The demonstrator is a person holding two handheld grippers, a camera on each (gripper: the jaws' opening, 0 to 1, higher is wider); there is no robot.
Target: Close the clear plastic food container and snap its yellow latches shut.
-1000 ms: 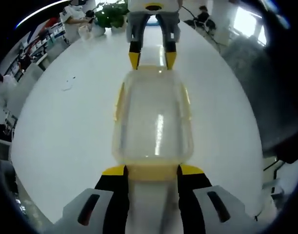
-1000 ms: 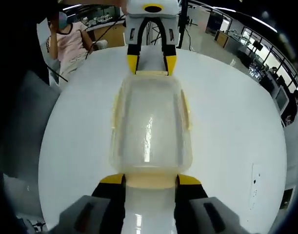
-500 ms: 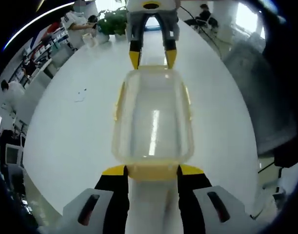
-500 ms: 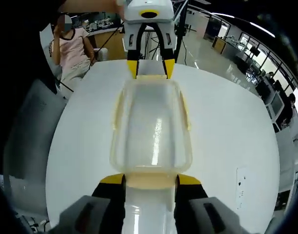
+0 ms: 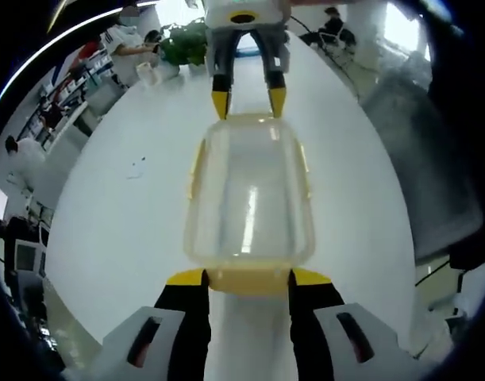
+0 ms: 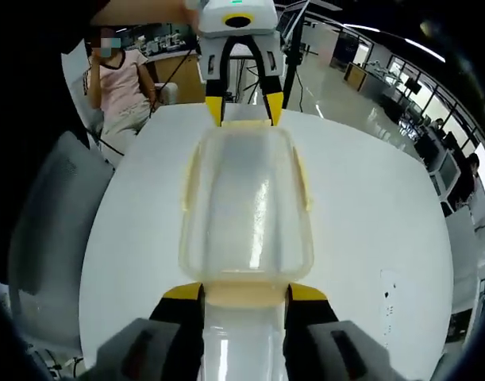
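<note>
In my left gripper view, the clear plastic food container (image 5: pixel 250 206) sits lid-on above the round white table (image 5: pixel 131 238), its near end held between my left gripper (image 5: pixel 248 277) jaws, which are spread as wide as the container's near yellow latch (image 5: pixel 248 279) and touch it on either side. At the far end, the right gripper (image 5: pixel 248 101) comes in from the top, its yellow tips spread and set against the far end of the container.

The right gripper view mirrors this: the right gripper (image 6: pixel 246 292) jaws bracket the near latch (image 6: pixel 244 294), and the left gripper (image 6: pixel 242 109) meets the opposite end. Side latches (image 6: pixel 190 178) lie along the long edges; I cannot tell whether they are snapped.

Against half a second ago, the container keeps the same place between both jaw pairs, and neither grip has changed. The background has slid: more table edge and floor show around it, so the views have shifted. A seated person in a pink top (image 6: pixel 119 83) is beyond the table, with a potted plant (image 5: pixel 182 40) at its far side.
</note>
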